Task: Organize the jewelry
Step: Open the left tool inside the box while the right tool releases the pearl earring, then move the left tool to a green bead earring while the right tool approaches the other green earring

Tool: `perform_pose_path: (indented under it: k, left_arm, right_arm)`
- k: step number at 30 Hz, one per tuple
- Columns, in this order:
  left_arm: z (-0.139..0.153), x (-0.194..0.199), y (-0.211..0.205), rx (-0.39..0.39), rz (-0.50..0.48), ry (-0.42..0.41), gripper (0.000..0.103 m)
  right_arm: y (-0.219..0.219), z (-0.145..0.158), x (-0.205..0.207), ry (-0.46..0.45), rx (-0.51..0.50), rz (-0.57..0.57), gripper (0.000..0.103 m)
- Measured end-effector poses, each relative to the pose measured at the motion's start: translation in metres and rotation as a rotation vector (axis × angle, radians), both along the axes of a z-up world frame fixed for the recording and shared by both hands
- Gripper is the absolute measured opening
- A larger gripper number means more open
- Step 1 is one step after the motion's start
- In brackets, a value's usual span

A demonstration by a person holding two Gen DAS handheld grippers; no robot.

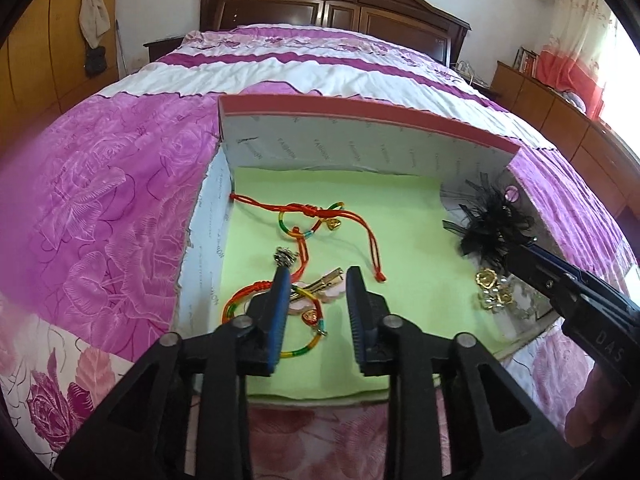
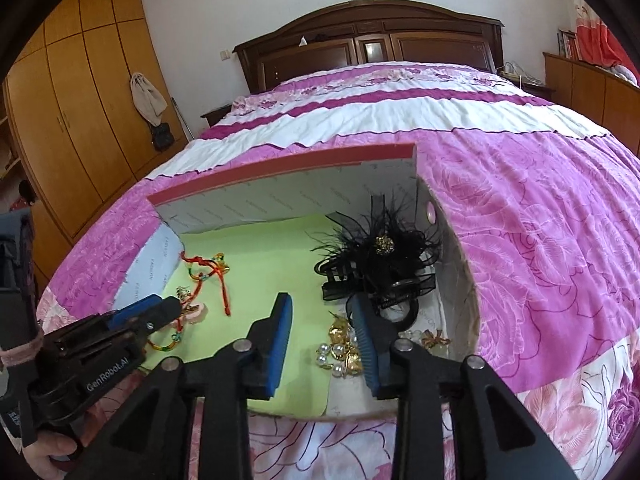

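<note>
An open cardboard box lined with green paper lies on the bed. On the paper lie red cord bracelets, a rainbow bangle and a pink hair clip. My left gripper is open, its jaws either side of the pink clip. A black feather hairpiece and gold and pearl earrings lie at the box's right side. My right gripper is open above the earrings, its right finger beside the hairpiece. It also shows in the left wrist view.
The box sits on a pink and white floral bedspread. A dark wooden headboard stands at the far end. Wooden wardrobes line the left wall and low cabinets the right.
</note>
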State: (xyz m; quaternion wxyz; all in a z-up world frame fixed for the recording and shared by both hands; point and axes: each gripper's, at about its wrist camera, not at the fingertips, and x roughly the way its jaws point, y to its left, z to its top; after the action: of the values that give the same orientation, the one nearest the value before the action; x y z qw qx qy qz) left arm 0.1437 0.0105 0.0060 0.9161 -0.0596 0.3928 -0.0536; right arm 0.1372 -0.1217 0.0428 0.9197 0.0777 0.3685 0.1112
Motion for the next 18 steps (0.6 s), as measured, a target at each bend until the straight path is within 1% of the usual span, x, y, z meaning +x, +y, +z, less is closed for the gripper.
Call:
perform_pose_path:
  k: [4,10,13,18]
  left_arm:
    - [0.008,-0.006,0.003,-0.018,-0.007,-0.018,0.025]
    - [0.022,-0.020,0.010,-0.045,-0.005,-0.055,0.026]
    - [0.027,-0.028,0.012,-0.055,-0.006,-0.068,0.026]
    - [0.031,-0.040,0.012,-0.038,-0.022,-0.066,0.026]
  right_arm:
    - [-0.002,0.009,-0.011,-0.026,0.025,0.009,0.039]
    - [-0.006,0.025,-0.031,-0.085,0.075,0.017,0.044]
    - [-0.007,0.032,-0.041,-0.106,0.075,0.023,0.046]
    - [-0.009,0.035,-0.056,-0.103,0.060,0.025,0.046]
